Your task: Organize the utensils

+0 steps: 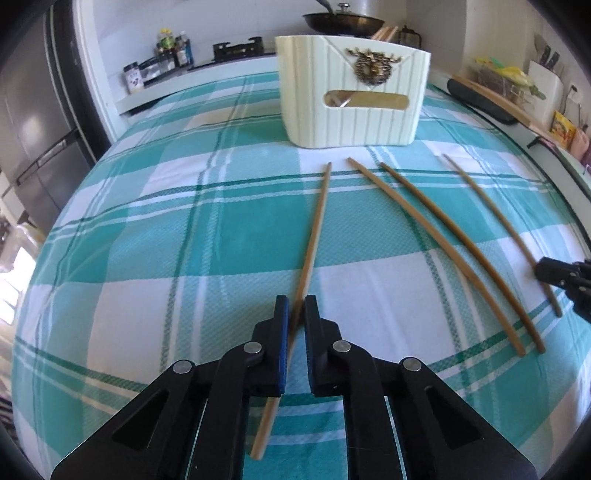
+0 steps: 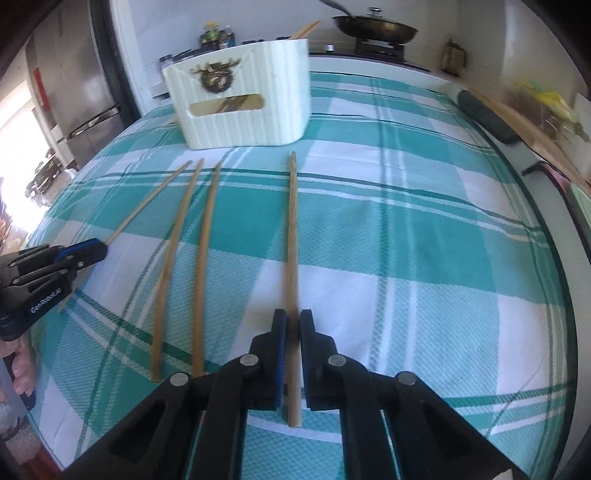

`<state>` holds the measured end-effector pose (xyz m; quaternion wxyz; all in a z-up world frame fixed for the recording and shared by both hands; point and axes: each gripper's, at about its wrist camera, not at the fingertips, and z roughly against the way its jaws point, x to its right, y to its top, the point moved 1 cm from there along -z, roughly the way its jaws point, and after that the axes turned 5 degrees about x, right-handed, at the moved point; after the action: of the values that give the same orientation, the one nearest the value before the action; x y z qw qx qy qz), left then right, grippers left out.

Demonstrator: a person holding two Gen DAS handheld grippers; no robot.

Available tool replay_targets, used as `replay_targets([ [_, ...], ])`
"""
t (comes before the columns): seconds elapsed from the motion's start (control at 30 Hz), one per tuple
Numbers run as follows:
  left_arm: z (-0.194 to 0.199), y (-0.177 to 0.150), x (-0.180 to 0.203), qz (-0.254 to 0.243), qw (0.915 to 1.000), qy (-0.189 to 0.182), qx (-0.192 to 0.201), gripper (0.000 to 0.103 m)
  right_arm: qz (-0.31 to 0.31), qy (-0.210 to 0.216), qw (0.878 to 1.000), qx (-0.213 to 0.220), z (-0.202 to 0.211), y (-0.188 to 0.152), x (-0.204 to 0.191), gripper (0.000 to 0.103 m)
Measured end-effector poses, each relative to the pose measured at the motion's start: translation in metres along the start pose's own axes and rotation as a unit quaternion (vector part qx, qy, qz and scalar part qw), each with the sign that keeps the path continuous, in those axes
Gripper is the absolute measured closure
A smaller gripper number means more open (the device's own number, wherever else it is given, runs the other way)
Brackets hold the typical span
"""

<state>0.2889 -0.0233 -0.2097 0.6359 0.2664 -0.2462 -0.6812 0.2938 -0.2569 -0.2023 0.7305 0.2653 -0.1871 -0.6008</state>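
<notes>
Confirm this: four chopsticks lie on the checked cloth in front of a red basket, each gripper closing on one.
Wrong in one respect: the basket is cream, not red, as the left wrist view shows. Four chopsticks do lie before it, the left gripper and right gripper each closing on one.

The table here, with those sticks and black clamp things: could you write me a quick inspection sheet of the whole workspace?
Surface: teal and white checked cloth covers the table.
Job's things: four chopsticks lie loose on the cloth; the leftmost chopstick and rightmost chopstick sit between tool fingers, the middle pair lies untouched. A cream caddy behind them already holds chopsticks.
Clutter: nothing seen on the cloth.
Grippers: left tool and right tool each close around a chopstick, fingers nearly shut; contact cannot be confirmed.
Cables: nothing seen.
Surroundings: wok on a stove, spice bottles, fridge, knife block.
</notes>
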Motion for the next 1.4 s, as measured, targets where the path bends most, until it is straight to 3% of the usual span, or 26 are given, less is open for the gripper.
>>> replay_targets([
  [0.2,0.009,-0.010,-0.054,0.057,0.9980,0.024,-0.007,0.095,-0.046,-0.070,0.996,0.013,0.025,-0.027,0.033,0.096],
  [0.27,0.008,-0.010,-0.063,0.074,0.9971,0.015,-0.006,0.088,-0.050,-0.079,0.995,0.018,0.031,-0.033,0.039,0.095],
  [0.33,0.003,-0.009,-0.065,0.079,0.9968,0.004,-0.010,0.042,-0.055,-0.080,0.995,0.029,0.035,-0.034,0.044,0.089],
  [0.37,0.002,-0.008,-0.066,0.079,0.9969,0.003,-0.007,0.033,-0.058,-0.076,0.995,0.032,0.034,-0.032,0.047,0.072],
  [0.4,0.001,-0.007,-0.065,0.076,0.9971,0.004,-0.002,0.027,-0.059,-0.073,0.995,0.030,0.033,-0.031,0.049,0.063],
  [0.43,-0.002,-0.005,-0.063,0.068,0.9977,0.003,-0.001,0.027,-0.058,-0.071,0.995,0.032,0.031,-0.028,0.050,0.054],
  [0.57,-0.013,0.000,-0.058,0.036,0.9992,0.012,-0.010,0.021,-0.026,-0.076,0.997,0.020,0.015,-0.017,0.047,0.054],
  [0.83,-0.021,-0.001,-0.067,0.041,0.9990,0.008,-0.017,0.002,-0.031,-0.075,0.996,0.038,0.005,-0.011,0.052,0.045],
  [1.4,-0.022,-0.001,-0.066,0.041,0.9990,0.012,-0.016,0.001,-0.029,-0.081,0.996,0.039,0.003,-0.010,0.051,0.043],
])
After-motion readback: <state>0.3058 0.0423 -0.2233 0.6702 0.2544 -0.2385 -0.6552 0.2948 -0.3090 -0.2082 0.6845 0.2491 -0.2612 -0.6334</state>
